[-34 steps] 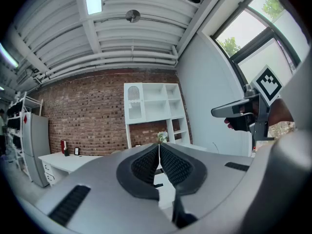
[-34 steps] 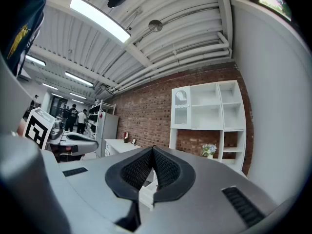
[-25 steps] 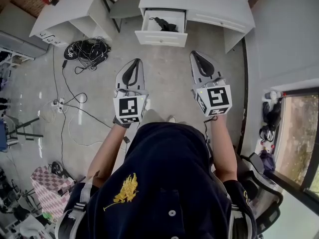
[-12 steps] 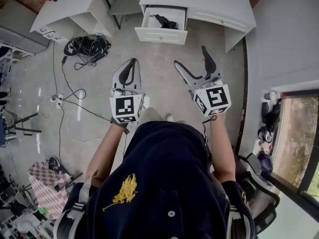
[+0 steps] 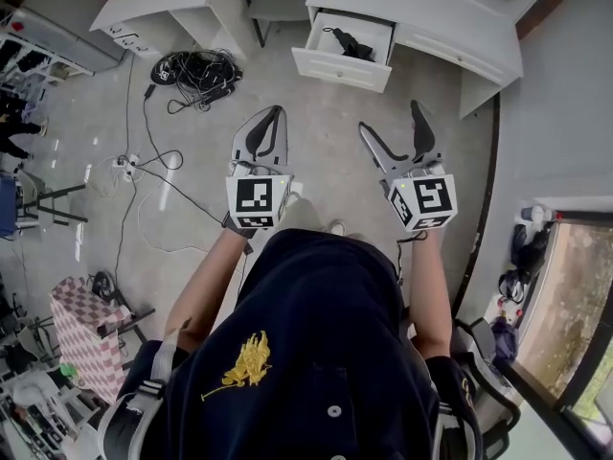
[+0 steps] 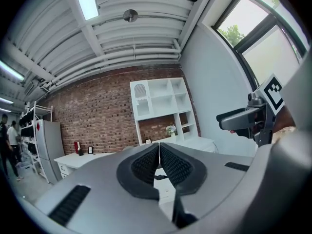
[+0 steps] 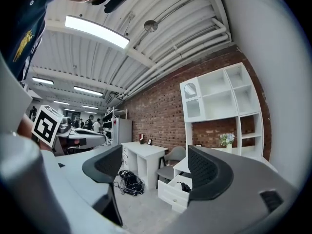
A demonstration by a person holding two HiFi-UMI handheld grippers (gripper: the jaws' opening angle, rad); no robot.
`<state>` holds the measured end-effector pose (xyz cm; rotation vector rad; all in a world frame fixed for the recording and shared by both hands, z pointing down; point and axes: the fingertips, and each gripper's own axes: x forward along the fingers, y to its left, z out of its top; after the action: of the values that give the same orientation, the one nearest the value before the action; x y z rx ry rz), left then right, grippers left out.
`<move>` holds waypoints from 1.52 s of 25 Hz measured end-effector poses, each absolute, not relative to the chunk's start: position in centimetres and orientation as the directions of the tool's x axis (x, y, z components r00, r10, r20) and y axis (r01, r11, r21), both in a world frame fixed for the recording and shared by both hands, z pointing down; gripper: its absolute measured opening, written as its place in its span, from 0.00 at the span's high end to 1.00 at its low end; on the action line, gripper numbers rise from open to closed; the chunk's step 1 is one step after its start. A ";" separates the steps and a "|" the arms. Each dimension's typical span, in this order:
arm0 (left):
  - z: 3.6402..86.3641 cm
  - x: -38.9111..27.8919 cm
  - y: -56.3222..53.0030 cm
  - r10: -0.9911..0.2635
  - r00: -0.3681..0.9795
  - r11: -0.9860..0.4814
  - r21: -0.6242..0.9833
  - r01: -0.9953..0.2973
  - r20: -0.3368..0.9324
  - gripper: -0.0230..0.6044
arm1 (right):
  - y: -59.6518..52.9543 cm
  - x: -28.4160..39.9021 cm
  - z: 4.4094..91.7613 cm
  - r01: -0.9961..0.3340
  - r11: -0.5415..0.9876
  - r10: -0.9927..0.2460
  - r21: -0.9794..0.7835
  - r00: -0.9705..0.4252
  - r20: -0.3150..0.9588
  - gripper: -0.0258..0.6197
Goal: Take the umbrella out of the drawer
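Head view, umbrella: the black umbrella (image 5: 352, 46) is lying in the open drawer (image 5: 337, 69) on the far side, under the white tabletop (image 5: 431, 12), well apart from both grippers.
Head view, right gripper: the right gripper (image 5: 391, 118) is pointing towards the drawer. Its fingers have just been opening and are standing wide apart, with nothing between them.
Left gripper view: the left gripper (image 6: 159, 147) is keeping its fingers pressed together, with nothing held.
Right gripper view: the drawer is showing low between the spread fingers, far off, with the umbrella inside.
Doing it well, as I judge: approaching closer, keeping the right fingers wide, coming in over the drawer front, and closing only once they are straddling the umbrella's middle.
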<state>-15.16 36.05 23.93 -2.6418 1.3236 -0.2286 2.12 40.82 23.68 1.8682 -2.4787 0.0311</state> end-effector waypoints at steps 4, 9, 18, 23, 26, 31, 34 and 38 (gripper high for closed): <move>23.8 -16.5 35.5 -0.828 0.555 -0.557 -0.220 -0.801 0.077 0.93 | 39.9 1.1 24.3 -0.955 0.296 -0.953 -0.018 -0.297 0.057 0.31; 24.3 -17.9 34.5 -0.846 0.523 -0.532 -0.200 -0.823 0.101 0.93 | 38.9 0.1 26.0 -0.948 0.311 -0.944 -0.063 -0.316 0.098 0.31; 27.0 -19.1 30.0 -0.852 0.502 -0.522 -0.166 -0.836 0.151 0.93 | 34.0 0.8 28.2 -0.953 0.286 -0.943 -0.100 -0.299 0.148 0.31; 27.4 -20.7 24.5 -0.855 0.500 -0.516 -0.132 -0.846 0.141 0.93 | 29.7 -0.1 28.0 -0.956 0.289 -0.934 -0.047 -0.292 0.206 0.31; 27.2 -21.0 20.4 -0.850 0.511 -0.524 -0.111 -0.845 0.124 0.93 | 26.5 -0.2 27.4 -0.962 0.272 -0.937 -0.022 -0.270 0.222 0.31; 26.9 -20.3 13.3 -0.828 0.554 -0.559 -0.056 -0.827 0.093 0.93 | 20.4 -0.1 26.1 -0.975 0.221 -0.949 0.014 -0.212 0.235 0.31; 26.7 -19.3 10.5 -0.792 0.604 -0.610 -0.058 -0.791 0.086 0.93 | 17.0 -0.6 26.0 -0.978 0.209 -0.950 0.028 -0.196 0.245 0.31; 27.1 -19.8 7.1 -0.767 0.636 -0.641 -0.045 -0.767 0.083 0.93 | 12.9 -2.0 26.2 -0.981 0.194 -0.951 0.012 -0.184 0.249 0.31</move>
<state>-19.79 7.11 27.05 -2.8365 1.3294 -0.1484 -2.03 12.92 26.24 1.8628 -2.2626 0.2217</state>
